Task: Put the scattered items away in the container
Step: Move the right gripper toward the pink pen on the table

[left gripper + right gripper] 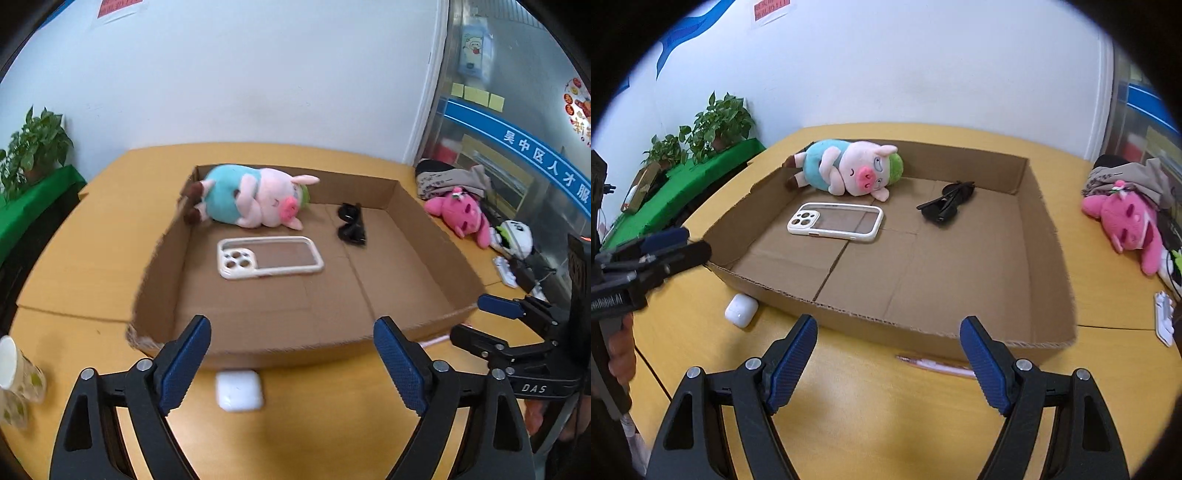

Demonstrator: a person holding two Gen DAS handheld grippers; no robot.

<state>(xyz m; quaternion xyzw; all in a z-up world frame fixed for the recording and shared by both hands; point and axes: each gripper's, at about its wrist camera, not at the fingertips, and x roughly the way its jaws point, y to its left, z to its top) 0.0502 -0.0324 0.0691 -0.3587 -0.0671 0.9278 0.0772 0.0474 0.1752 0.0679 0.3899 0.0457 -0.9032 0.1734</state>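
On the yellow table [871,413], toward its far edge, sits a shallow open cardboard box [295,350] [1049,266], walls low, near wall facing both cameras. Inside the box: pig plush [251,199] [849,170] with teal shirt lying on its side in the far-left corner, feet against the left wall; white phone case [269,256] [834,219] with clear back flat on the box floor just in front of the plush, camera cutouts to the left; black sunglasses [351,223] [947,205] folded, lying on the floor right of the plush, apart from the case. Right half of the box floor is bare cardboard.

Outside the box: white earbuds case [240,389] [740,310] on the table, just beside the near wall at the box's near-left corner; touching or not, cannot tell. Thin pinkish stick-like item [938,365] lies on the table along the near wall toward the near-right corner; too blurred to name. Pink plush [461,214] [1126,225] and a pile of cloth [1126,177] near the table's right edge, well apart from the box. Paper cup [18,373] at the table's left edge.

Left claw [291,362] spread wide, holding nothing, hovering over the earbuds case. Right claw [888,363] spread wide, holding nothing, above the table in front of the near wall.
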